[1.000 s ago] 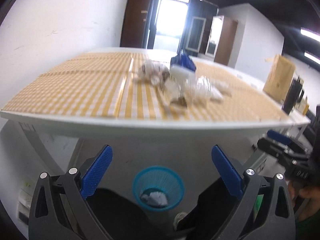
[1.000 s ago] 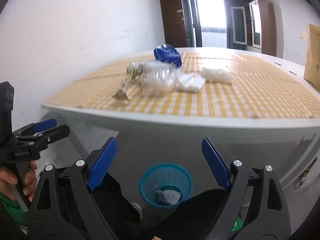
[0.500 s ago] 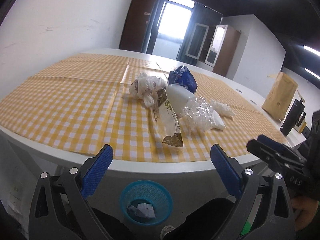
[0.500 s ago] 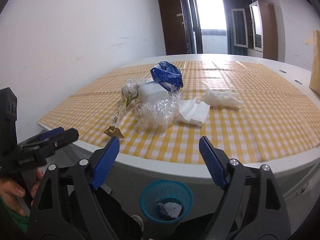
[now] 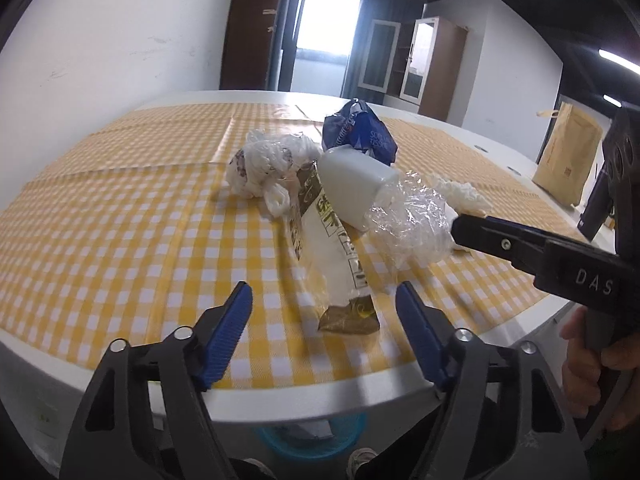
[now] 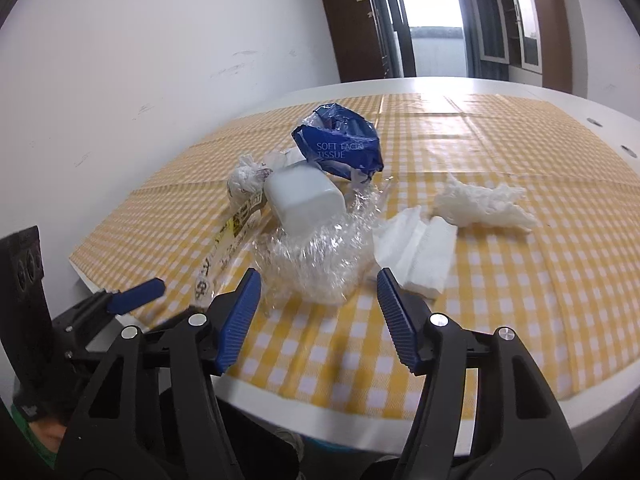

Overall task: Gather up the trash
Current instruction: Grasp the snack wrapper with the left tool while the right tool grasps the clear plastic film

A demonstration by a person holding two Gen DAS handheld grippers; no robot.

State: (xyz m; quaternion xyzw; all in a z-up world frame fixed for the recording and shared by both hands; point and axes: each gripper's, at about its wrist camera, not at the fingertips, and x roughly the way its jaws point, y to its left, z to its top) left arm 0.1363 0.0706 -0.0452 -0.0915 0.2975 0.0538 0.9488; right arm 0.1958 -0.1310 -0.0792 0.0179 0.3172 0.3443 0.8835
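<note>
Lying mid-table on the yellow checked cloth, the trash pile is spreading from a crumpled blue tissue pack at 12 o'clock down to clear film. Both the left gripper and the right gripper are closing, gripping nothing.

Daylight pours from the glazed doorway far ahead of the jaws, blown out to white in both views. It lays a pale glare across the far half of the checked cloth on the bench. A ceiling strip light glows to the right. Fisheye bending curves the walls, corners go black, and the crumpled clear plastic beyond the jaws glints.
</note>
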